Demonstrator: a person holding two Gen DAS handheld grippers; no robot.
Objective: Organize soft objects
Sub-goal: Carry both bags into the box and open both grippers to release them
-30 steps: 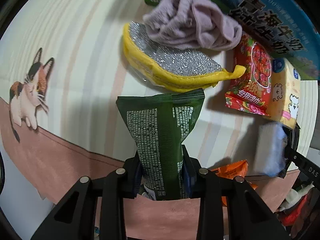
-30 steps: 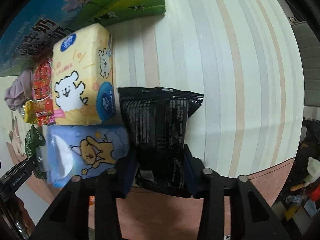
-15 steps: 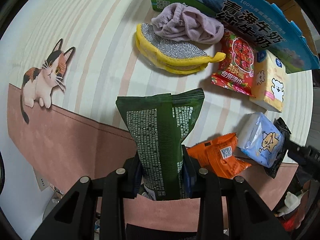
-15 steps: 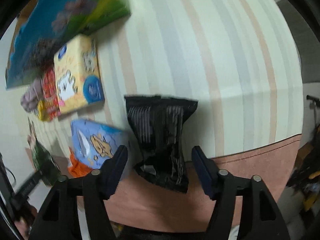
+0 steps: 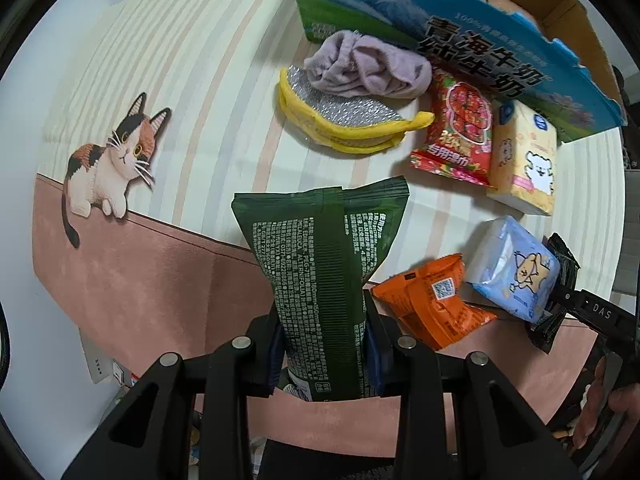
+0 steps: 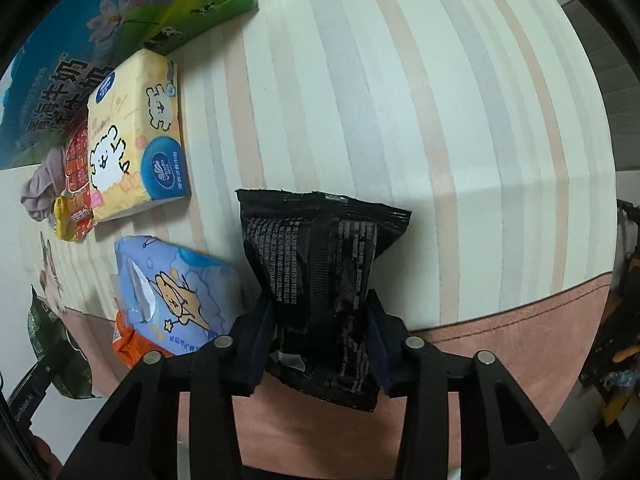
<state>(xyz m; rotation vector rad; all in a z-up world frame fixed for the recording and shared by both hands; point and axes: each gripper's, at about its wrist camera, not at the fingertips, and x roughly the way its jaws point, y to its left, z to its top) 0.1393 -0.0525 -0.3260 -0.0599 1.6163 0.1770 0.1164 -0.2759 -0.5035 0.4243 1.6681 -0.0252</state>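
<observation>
The milk carton box (image 5: 472, 36) stands open at the far side of the striped worktop (image 5: 192, 80), and the coming move turns on how each held pack lies to it: the box is far and to the right of the left tool (image 5: 324, 354), far and to the left of the right tool (image 6: 320, 344). If the box is the destination (a judgement only, as nothing shows inside it), both hands must carry forward and inward.

A row lies just before the box: a lilac cloth (image 5: 368, 68) resting on a yellow-edged scouring pad (image 5: 344, 120), then a red sachet (image 5: 460, 132) and a yellow tissue pack (image 5: 524, 156). Nearer are a blue tissue pack (image 6: 176, 296) and an orange packet (image 5: 432, 304).

The left tool is clamped on the green pouch (image 5: 320, 264), whose long axis runs straight out along the fingers toward the pad. The right tool pinches the black packet (image 6: 324, 276) at its waist, likewise lengthwise, just right of the blue pack. Neither hand seems clearly nearer the box.
</observation>
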